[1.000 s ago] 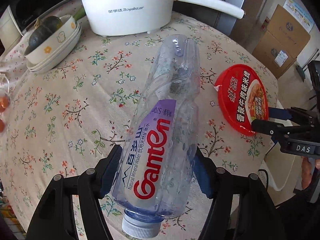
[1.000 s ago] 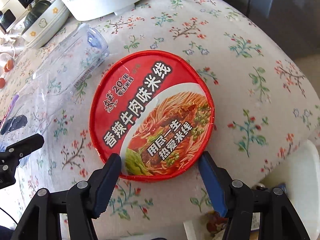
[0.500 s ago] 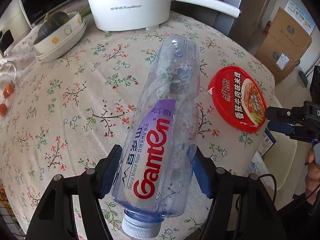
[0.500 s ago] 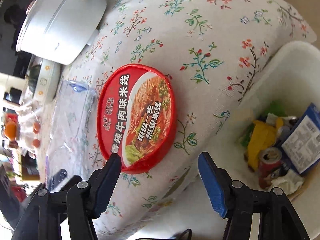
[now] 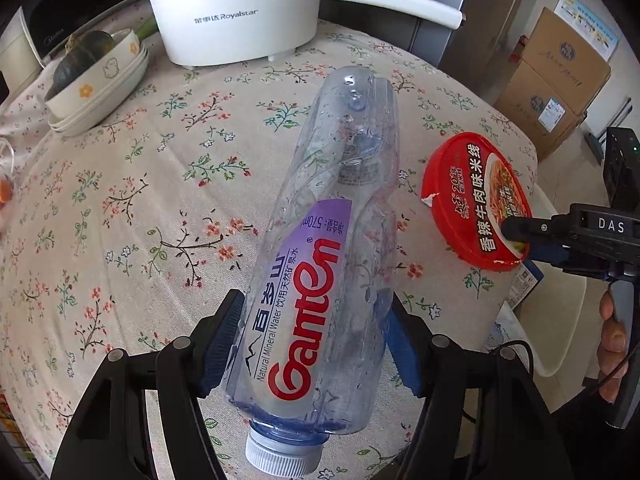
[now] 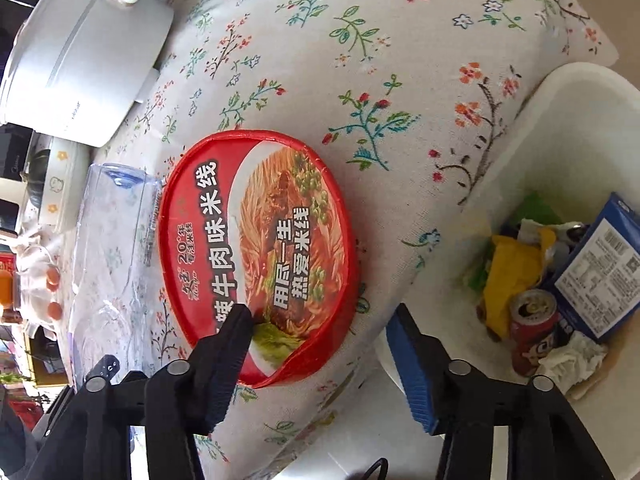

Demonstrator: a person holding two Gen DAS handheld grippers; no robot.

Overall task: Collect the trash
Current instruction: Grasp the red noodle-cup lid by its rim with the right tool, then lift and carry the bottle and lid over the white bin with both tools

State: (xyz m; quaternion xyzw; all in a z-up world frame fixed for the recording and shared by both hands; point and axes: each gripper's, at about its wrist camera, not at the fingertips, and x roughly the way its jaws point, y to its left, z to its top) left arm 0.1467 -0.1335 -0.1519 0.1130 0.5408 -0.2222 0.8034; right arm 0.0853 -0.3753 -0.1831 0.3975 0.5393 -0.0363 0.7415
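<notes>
On the floral tablecloth (image 5: pixel 168 216), the largest surface in both views, the remaining trash lies at the edge nearest the white bin (image 6: pixel 576 92), which stands just beside and below the table and already holds a red can (image 6: pixel 534 330), a blue carton (image 6: pixel 600 272) and crumpled paper. Next in size, the crushed clear water bottle (image 5: pixel 320 272) hangs above the cloth with its long axis running away from the left gripper (image 5: pixel 310 350), cap toward the camera and base toward the white cooker (image 5: pixel 236 8); the jaws press on both flanks of its purple-labelled body, so it is held at a wide setting. Beside it toward the bin sits the red noodle bowl lid (image 6: pixel 258 256), a flat disc at the table edge, its near rim appearing to overhang. The right gripper (image 6: pixel 324 344) has just been closing: its black finger (image 6: pixel 232 336) lies on top of the lid's near rim, while the blue finger (image 6: pixel 408 356) stands off the table edge, apart from the lid, so the jaws are half open with nothing yet clamped. The deciding relation is that the lid lies edge-on between these fingers, with the bin immediately to the blue-finger side. The right hand is clearly the nearer to both lid and bin; the judged next requirement is to finish closing across the rim.
</notes>
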